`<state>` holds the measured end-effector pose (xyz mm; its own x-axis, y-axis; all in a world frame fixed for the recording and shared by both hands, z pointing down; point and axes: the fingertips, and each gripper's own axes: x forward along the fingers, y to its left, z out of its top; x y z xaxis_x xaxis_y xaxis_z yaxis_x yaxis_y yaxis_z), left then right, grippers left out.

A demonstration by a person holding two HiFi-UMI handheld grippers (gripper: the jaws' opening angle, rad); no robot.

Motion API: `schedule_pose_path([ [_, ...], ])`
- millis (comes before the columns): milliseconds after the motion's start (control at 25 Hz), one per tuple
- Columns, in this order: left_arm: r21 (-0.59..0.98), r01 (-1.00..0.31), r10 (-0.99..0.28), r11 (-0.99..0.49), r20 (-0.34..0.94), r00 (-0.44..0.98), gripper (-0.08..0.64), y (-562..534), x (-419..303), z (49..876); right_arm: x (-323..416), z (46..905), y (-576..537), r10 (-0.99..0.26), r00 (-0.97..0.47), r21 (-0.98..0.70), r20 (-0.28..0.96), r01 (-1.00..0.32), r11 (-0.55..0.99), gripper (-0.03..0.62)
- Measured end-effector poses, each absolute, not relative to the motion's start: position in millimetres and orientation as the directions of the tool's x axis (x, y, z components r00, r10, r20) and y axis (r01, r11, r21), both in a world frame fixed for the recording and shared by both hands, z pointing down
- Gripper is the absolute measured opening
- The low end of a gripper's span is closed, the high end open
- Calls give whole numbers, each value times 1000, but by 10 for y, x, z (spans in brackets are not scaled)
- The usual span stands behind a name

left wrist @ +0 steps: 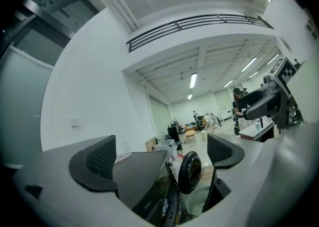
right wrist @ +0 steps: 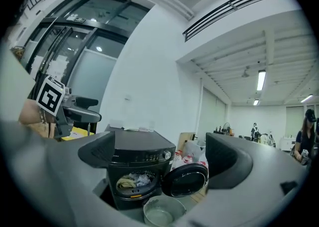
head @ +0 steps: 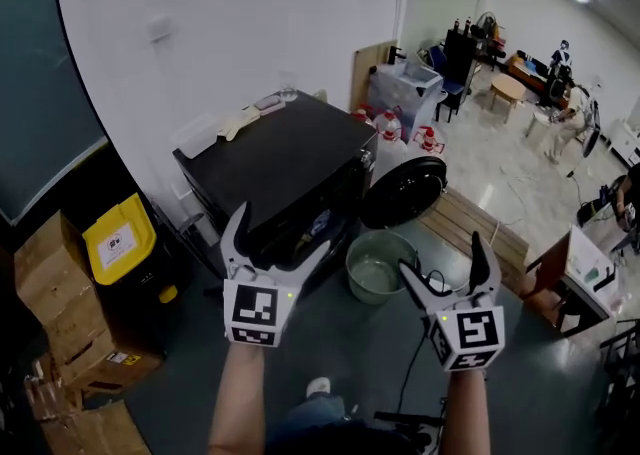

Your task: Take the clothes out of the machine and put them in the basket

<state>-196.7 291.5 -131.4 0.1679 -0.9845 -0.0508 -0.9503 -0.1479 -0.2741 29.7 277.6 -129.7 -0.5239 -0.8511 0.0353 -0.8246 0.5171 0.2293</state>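
Note:
A black front-loading machine [head: 285, 163] stands by the white wall, its round door [head: 403, 191] swung open to the right. In the right gripper view the machine [right wrist: 137, 163] shows crumpled clothes [right wrist: 133, 180] inside its drum. A pale green basket [head: 379, 265] sits on the floor in front of the door, and nothing shows inside it; it also appears low in the right gripper view [right wrist: 160, 213]. My left gripper [head: 273, 241] and right gripper [head: 446, 266] are both held up in front of the machine, open, with nothing between their fingers.
A yellow-lidded bin [head: 122, 238] and cardboard boxes [head: 55, 303] stand to the left. A wooden pallet [head: 483, 231] lies right of the door, with bags and red-capped bottles [head: 405, 128] behind it. A cable [head: 415, 368] runs across the floor. People stand far across the room [head: 560, 63].

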Motion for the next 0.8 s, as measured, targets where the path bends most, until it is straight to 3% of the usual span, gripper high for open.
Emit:
schedule_pose_path([
  [360, -220, -956, -980, -195, 5, 199, 568, 2282, -2169, -970, 85, -882, 2276, -861, -492, 181, 127, -842, 508, 565],
  [800, -188, -954, -970, -233, 119, 213, 568, 1808, -1878, -424, 502, -470, 1872, -875, -440, 107, 200, -878, 466, 548],
])
